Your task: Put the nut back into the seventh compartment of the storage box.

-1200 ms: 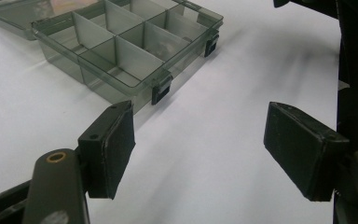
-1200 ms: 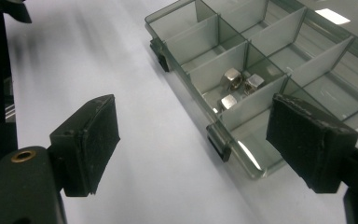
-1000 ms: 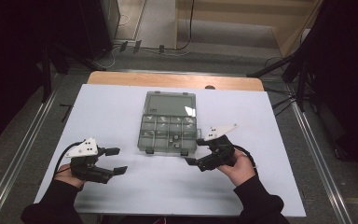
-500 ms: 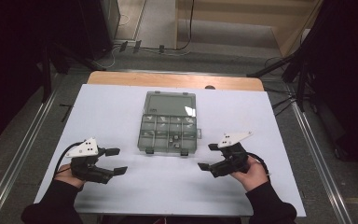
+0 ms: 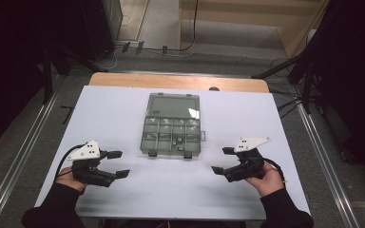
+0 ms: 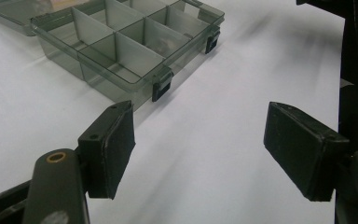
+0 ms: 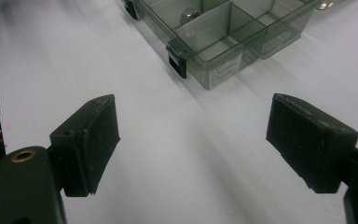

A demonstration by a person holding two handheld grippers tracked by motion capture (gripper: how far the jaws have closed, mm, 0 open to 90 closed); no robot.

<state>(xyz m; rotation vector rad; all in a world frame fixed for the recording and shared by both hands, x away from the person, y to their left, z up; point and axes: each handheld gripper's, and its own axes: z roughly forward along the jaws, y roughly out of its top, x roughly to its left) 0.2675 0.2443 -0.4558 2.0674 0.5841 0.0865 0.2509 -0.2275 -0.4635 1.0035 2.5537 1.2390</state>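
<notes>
So there's a clear smoky organizer box (image 5: pixel 172 124) sitting open in the middle of the white bench (image 5: pixel 114 109), lid folded flat toward the far side; a few small bits sit in the compartments, can't really tell what they are; two dark latches hang off the near edge. Left tool (image 5: pixel 116 164) is down at the near left, jaws spread wide apart, gripping nothing; right tool (image 5: pixel 222 160) mirrors it on the near right, jaws also wide apart and empty; both sit a bit back from the box, pointing inward toward it.
</notes>
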